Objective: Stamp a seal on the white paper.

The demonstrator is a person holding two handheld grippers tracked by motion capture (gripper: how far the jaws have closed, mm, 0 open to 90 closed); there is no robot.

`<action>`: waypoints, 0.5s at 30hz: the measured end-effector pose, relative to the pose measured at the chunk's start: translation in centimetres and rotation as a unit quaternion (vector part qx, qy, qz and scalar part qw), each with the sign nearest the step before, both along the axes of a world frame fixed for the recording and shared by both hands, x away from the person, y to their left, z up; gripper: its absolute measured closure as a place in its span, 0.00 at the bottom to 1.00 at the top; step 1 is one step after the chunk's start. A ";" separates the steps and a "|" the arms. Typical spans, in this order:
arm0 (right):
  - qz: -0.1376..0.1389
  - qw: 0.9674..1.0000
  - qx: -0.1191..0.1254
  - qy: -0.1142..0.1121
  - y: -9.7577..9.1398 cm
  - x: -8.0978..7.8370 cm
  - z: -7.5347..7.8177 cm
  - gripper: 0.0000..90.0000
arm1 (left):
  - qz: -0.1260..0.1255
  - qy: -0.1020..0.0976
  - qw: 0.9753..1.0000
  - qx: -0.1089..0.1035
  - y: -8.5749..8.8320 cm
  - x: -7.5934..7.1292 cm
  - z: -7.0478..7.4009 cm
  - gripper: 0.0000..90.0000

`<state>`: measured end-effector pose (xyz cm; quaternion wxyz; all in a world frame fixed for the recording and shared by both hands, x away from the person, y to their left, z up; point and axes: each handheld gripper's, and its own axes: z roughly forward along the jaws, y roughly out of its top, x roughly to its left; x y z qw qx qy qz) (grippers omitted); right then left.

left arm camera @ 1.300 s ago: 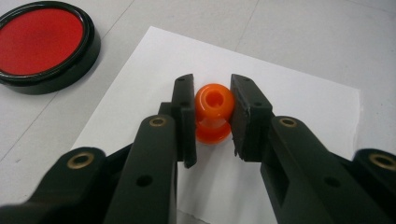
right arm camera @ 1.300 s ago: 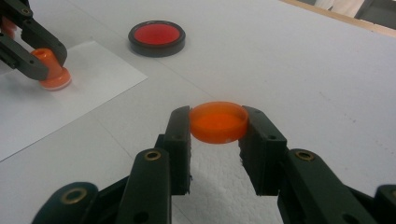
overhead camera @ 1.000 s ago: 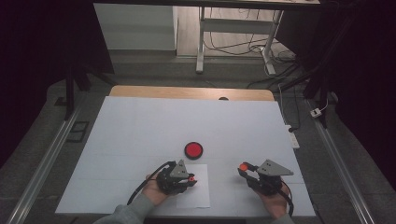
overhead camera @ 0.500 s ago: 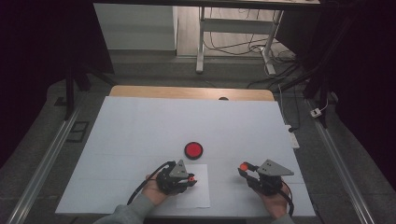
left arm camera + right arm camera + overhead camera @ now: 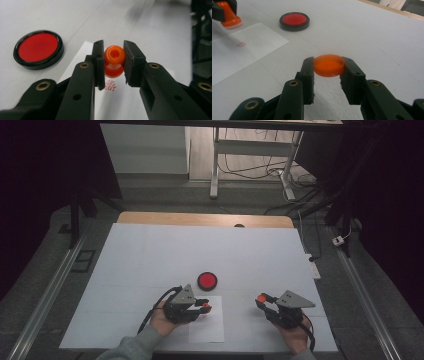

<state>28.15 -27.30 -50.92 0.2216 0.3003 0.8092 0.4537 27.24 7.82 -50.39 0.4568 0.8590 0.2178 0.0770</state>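
My left gripper is shut on an orange stamp, held just over a white sheet of paper. A red stamped mark shows on the sheet below the stamp. My right gripper is shut on a round orange cap, held a little above the table to the right of the sheet. The right gripper view also has the stamp at its top left.
A round red ink pad in a black case lies open on the white table cover, just beyond the sheet. A wooden table edge runs along the far side. Cables and a frame stand on the floor beyond.
The left gripper with the stamp has edged very slightly away from me over the sheet. The right gripper and its cap have stayed in place.
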 end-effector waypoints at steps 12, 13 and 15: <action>0.001 1.000 0.001 -0.001 0.0 0.0 0.0 0.72 | 0.010 0.018 1.000 -0.013 0.7 0.3 0.5 0.80; 0.001 1.000 0.001 -0.001 0.0 0.0 0.0 0.72 | 0.009 0.019 1.000 -0.014 0.8 0.3 0.5 0.80; 0.001 1.000 0.001 -0.001 0.0 0.0 0.0 0.72 | 0.010 0.019 1.000 -0.015 0.8 0.3 0.6 0.80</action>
